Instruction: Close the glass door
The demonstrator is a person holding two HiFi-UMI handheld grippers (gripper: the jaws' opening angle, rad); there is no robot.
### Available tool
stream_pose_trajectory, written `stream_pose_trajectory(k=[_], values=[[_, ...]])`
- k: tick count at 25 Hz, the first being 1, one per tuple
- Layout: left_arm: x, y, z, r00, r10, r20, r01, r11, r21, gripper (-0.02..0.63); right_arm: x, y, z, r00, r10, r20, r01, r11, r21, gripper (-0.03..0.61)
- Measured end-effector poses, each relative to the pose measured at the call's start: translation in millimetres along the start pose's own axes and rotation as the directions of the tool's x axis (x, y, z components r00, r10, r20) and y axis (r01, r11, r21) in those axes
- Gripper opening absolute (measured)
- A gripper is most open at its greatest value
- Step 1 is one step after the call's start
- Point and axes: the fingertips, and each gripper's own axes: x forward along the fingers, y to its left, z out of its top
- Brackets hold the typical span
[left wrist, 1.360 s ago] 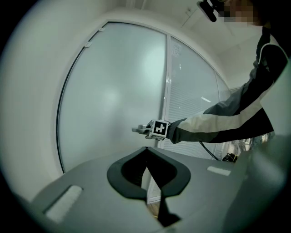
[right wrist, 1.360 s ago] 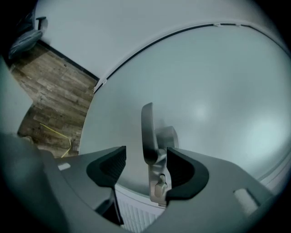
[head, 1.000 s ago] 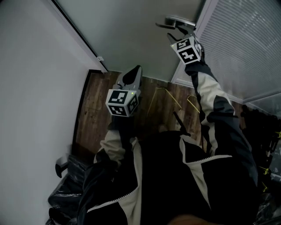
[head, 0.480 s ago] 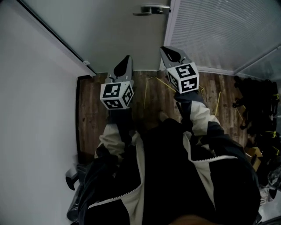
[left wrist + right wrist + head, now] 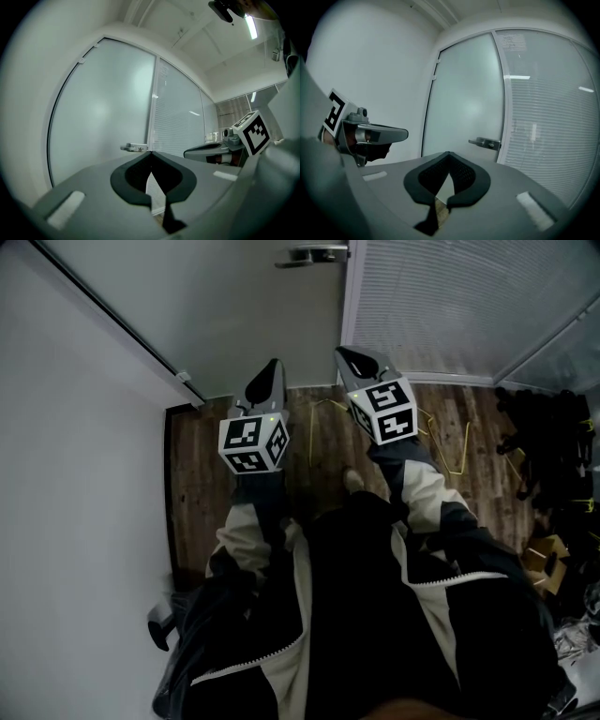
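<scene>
**Door looking shut, both grippers idling empty**

The frosted glass door (image 5: 253, 306) is standing at the far side. Its edge by the lever handle (image 5: 314, 254) is lying against the white frame of the blind-covered glass panel (image 5: 450, 306) to its right. No gap is showing, so the closing is looking done.

The left gripper (image 5: 274, 365) and right gripper (image 5: 344, 354) are hovering side by side, apart from the door, each with fingers pressed together on nothing. Any next move is probably only a checking push beside the handle.

A white wall (image 5: 66, 427) is crowding in on the left. The wooden floor (image 5: 202, 484) ahead is lying open, while thin yellow wires (image 5: 466, 448) and dark clutter (image 5: 548, 423) are sitting to the right.
</scene>
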Motion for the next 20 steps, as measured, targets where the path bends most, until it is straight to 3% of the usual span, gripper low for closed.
stream_pose_trajectory(k=[20], values=[[-19, -4, 4, 1.000, 0.001, 0.004, -0.001, 1.000, 0.010, 0.006, -6, 23, 7, 1.000, 0.022, 0.013, -0.022, 1.000, -0.015, 0.000]])
